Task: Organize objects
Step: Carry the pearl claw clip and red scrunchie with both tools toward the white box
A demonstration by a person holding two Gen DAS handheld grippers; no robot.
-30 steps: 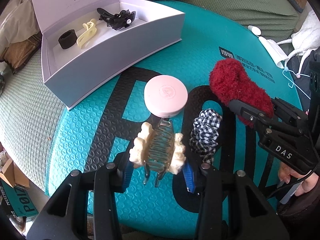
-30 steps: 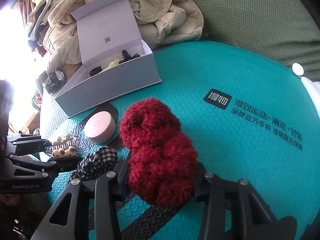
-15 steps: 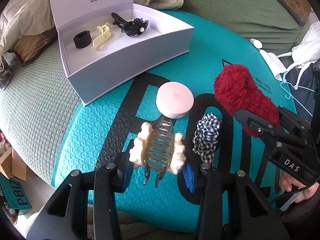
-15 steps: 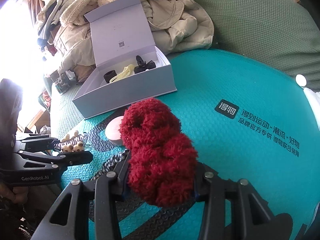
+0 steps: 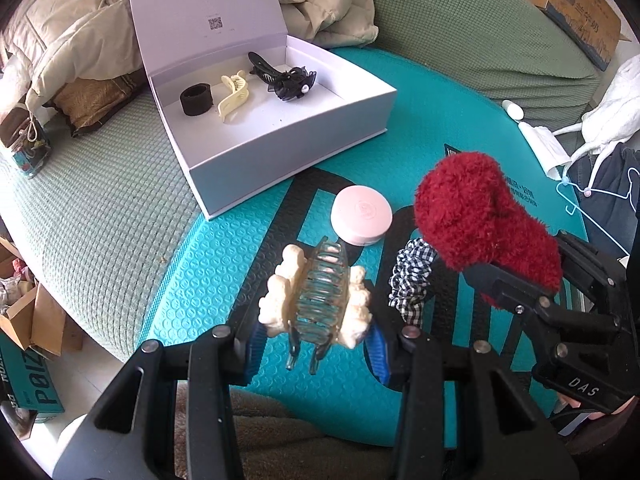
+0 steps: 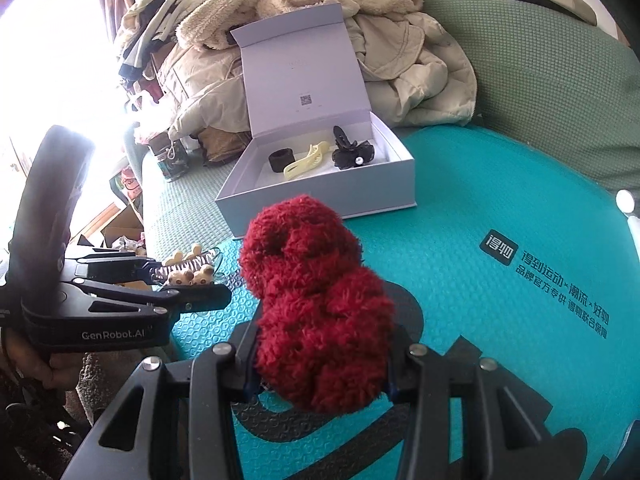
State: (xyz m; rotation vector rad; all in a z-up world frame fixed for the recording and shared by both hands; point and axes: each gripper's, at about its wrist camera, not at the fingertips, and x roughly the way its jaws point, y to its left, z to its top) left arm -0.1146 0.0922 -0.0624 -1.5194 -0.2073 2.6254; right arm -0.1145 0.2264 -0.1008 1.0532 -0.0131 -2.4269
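Both loads were up off the mat, mid-carry: the left claw pinched the hair clip, the right claw squeezed the red scrunchie. Next, I judged, each needed dropping into the open box.

The scene contains one open white box, three hair claw clips (cream claw clip, black bow clip, clear claw clip with cream trim), three scrunchies (black, red plush, checked), one pink round case and two grippers (left, right).
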